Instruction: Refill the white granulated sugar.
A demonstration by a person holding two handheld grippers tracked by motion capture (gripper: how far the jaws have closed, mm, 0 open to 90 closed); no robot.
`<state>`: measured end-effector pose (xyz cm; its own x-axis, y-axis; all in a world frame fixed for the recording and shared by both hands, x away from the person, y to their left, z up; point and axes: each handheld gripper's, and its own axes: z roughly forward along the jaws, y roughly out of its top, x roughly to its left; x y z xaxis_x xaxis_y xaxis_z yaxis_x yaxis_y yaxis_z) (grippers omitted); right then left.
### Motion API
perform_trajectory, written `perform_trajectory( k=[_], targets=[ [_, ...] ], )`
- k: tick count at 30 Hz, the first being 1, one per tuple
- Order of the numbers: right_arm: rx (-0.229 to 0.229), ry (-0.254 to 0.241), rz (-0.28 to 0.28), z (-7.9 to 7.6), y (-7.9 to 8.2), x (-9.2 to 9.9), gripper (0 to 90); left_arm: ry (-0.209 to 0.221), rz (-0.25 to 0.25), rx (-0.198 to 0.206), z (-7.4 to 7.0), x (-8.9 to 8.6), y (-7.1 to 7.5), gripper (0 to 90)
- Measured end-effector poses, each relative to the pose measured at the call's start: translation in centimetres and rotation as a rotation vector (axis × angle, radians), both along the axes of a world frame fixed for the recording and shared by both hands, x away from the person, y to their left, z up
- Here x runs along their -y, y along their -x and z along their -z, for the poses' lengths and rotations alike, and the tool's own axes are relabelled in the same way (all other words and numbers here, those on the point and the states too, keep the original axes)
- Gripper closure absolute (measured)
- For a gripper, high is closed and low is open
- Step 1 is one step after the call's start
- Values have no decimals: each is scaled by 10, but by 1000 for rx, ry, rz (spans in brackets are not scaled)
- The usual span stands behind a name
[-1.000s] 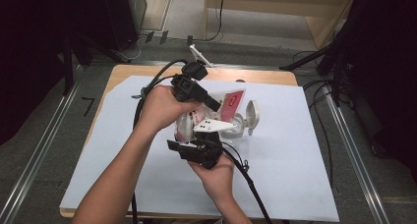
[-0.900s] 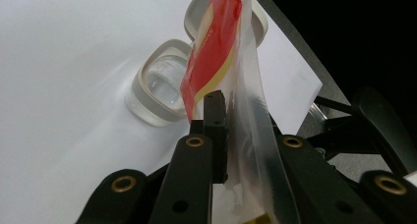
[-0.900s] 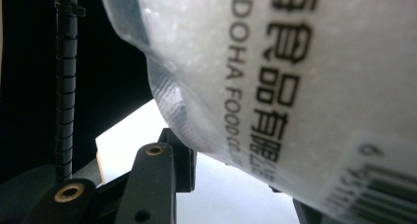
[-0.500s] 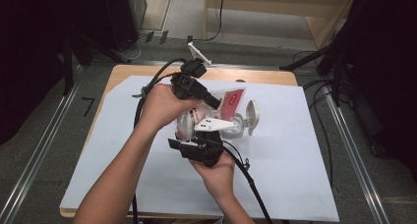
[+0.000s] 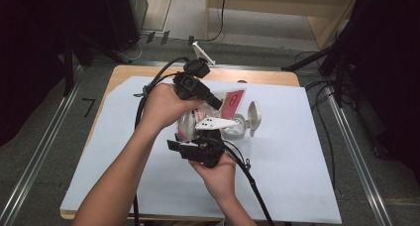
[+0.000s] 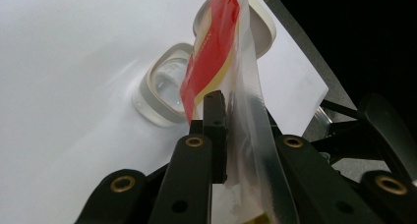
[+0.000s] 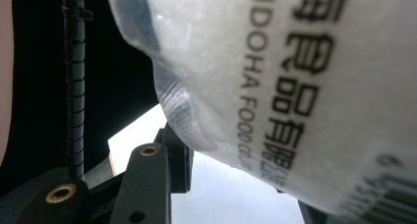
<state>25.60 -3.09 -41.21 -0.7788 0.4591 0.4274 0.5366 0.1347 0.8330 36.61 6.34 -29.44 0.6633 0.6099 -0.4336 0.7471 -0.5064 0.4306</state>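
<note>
Above the worktop [image 5: 297, 186]: pouch [image 6: 221, 52] held over open jar [image 6: 164, 89].
Left tongs [image 6: 231, 135] clenched on the pouch's top edge; right tongs [image 7: 236, 184], jaws just widening, bracket its bottom. Lid off; pouring apparently remains.

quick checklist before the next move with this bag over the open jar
1. Left tool shut on the bag: ok.
2. Right tool gripping the bag's lower end: cannot tell; its jaws have just been opening.
3. Jar lid flipped open: ok.
4. Bag's open end aimed at the jar mouth: cannot tell.
5. Jar resting on the white sheet: ok.
</note>
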Motion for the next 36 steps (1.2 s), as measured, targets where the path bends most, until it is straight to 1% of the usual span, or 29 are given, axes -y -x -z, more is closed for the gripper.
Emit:
perform_trajectory(
  k=[5, 8, 10, 13, 15, 16, 19, 23, 27, 31, 36],
  targets=[
    [3, -2, -4, 0, 0, -3, 598, -7, 4, 2, 0, -2, -1, 831],
    [25, 8, 0, 2, 0, -4, 597, -7, 4, 3, 1, -2, -1, 830],
    [18, 4, 1, 1, 0, -5, 596, -14, 0, 7, 0, -1, 1, 830],
    [17, 2, -1, 1, 1, -5, 596, -11, -1, 7, -1, 0, 1, 829],
    [18, -4, -3, 1, 1, -5, 595, -18, 0, 7, -1, 0, 1, 828],
    [12, -14, -4, 2, 0, -5, 592, -20, -9, 13, -1, 2, 2, 827],
    [6, -18, -3, 1, 1, -5, 584, -26, -2, 14, -2, 3, 2, 827],
    [17, 0, 0, 1, 1, -5, 598, -19, -1, 5, -1, 2, 1, 827],
    [19, -2, 6, 1, 1, -5, 604, -20, 0, 9, -1, 3, 1, 826],
    [24, 7, 10, 2, 1, -5, 636, -19, 1, 10, -1, 3, 2, 824],
    [27, 10, 12, 2, 1, -5, 638, -21, -2, 7, -1, 4, 3, 824]
  ],
)
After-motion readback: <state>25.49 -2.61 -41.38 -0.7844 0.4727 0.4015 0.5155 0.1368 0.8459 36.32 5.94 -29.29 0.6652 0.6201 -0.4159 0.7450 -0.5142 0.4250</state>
